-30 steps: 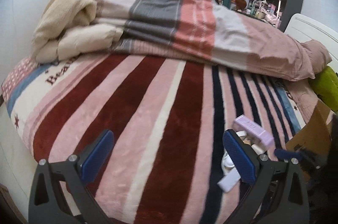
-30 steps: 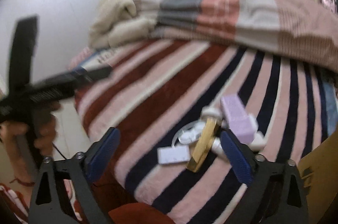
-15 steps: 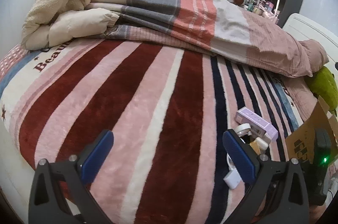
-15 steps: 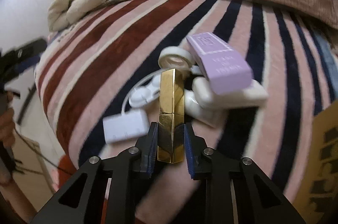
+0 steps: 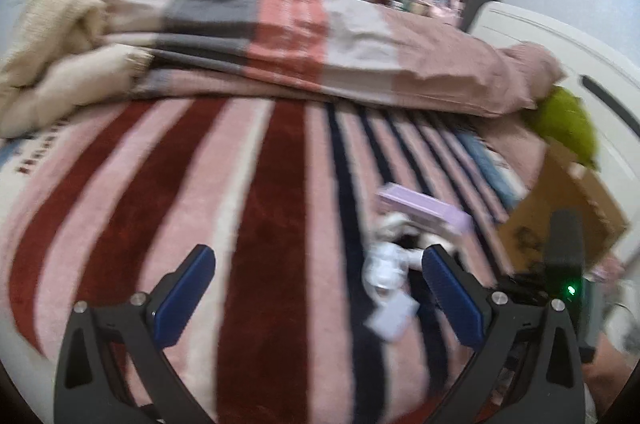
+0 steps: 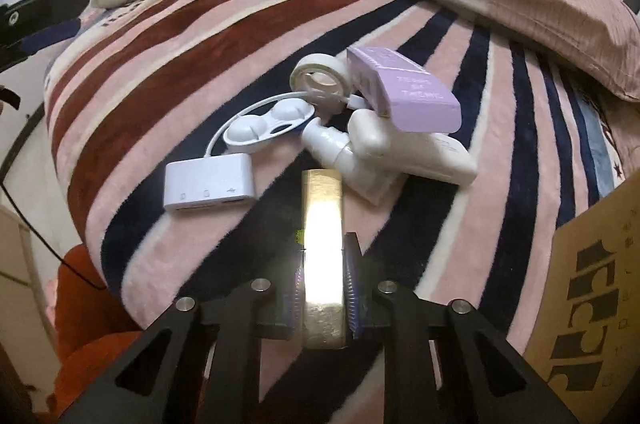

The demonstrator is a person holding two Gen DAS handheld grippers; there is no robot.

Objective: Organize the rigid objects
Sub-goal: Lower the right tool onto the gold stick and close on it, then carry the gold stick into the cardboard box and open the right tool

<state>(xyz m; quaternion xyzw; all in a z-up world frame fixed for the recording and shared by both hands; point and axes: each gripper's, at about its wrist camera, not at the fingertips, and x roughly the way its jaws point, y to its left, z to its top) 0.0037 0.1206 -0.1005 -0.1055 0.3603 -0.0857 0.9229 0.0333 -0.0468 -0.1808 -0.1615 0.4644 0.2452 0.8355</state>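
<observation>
The right tool (image 6: 323, 288) is pinched on one gold bar (image 6: 322, 248), both blue pads pressed against its long sides, the bar pointing forward along the fingers and held just above the striped blanket (image 6: 160, 55) near the bed's front edge. Just beyond the bar's far end lies a cluster of six things: one white USB hub (image 6: 209, 187) with its cable looping back, one white twin-cup case (image 6: 267, 124), one roll of clear tape (image 6: 320, 79) standing on edge, one small white pump bottle (image 6: 334, 147), one lilac box (image 6: 404, 91) resting tilted on top of one white oblong case (image 6: 420, 151). A single cardboard box (image 6: 592, 296) stands at the right edge.

The left tool (image 5: 316, 296) is spread wide and holds nothing; it hovers low over the blanket's red and pink stripes, aimed up the bed. The cluster appears blurred just beside its right finger (image 5: 452, 300), the lilac box topmost. A folded striped duvet (image 5: 280, 35) and a cream blanket (image 5: 52, 35) lie heaped across the far part of the bed.
</observation>
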